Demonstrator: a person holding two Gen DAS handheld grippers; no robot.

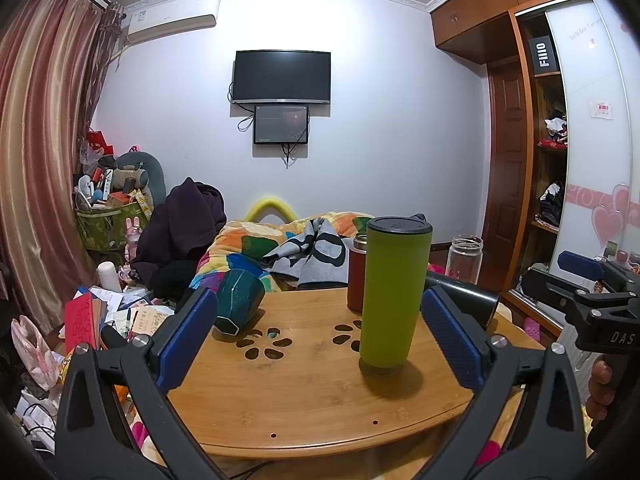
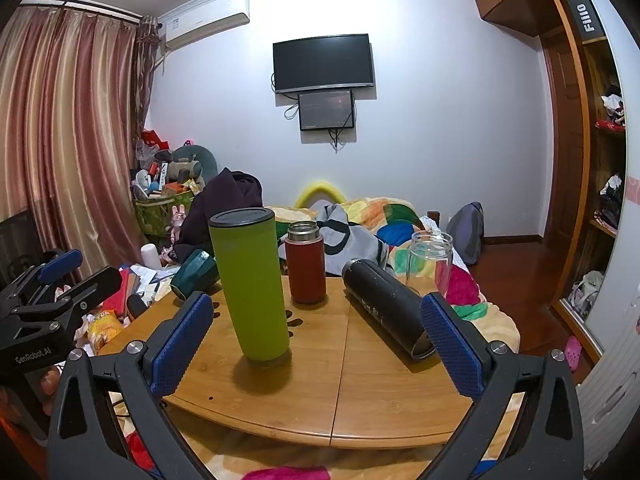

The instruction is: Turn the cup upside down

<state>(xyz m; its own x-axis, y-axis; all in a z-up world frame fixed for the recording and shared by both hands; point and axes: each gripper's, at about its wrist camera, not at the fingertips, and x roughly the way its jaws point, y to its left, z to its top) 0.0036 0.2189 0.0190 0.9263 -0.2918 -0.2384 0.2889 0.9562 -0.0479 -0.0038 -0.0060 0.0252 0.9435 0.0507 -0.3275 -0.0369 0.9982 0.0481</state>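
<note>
The left tongs [image 1: 316, 336] are hovering level above the near edge of the round bamboo desk [image 1: 304, 400], their blue-padded fingers [image 1: 188, 336] spread wide and gripping nothing. The right tongs [image 2: 316, 340] are sitting at much the same height just beside them, likewise splayed wide and empty, with part of the person's hand showing behind each tool at the frame edges. Nearest on the desk, the tall lime-green tumbler with a dark lid [image 1: 394, 292] is standing upright between the left tongs' fingers in that view, though untouched by them. Just behind it, the short red flask with a steel neck [image 2: 305, 262] is standing upright too, its mouth uncovered; what it contains cannot be told. To the right, the black cylindrical bottle [image 2: 386, 308] is lying on its side, its near end resting close to the right tongs' right finger. At the desk's far left edge, the dark teal faceted cup [image 1: 240, 300] is lying tipped over, base toward the left camera. Beyond the desk's far right rim, a clear glass jar [image 2: 430, 262] is standing open and looking empty, with the multicoloured quilt on the bed [image 1: 240, 244] behind it.
</note>
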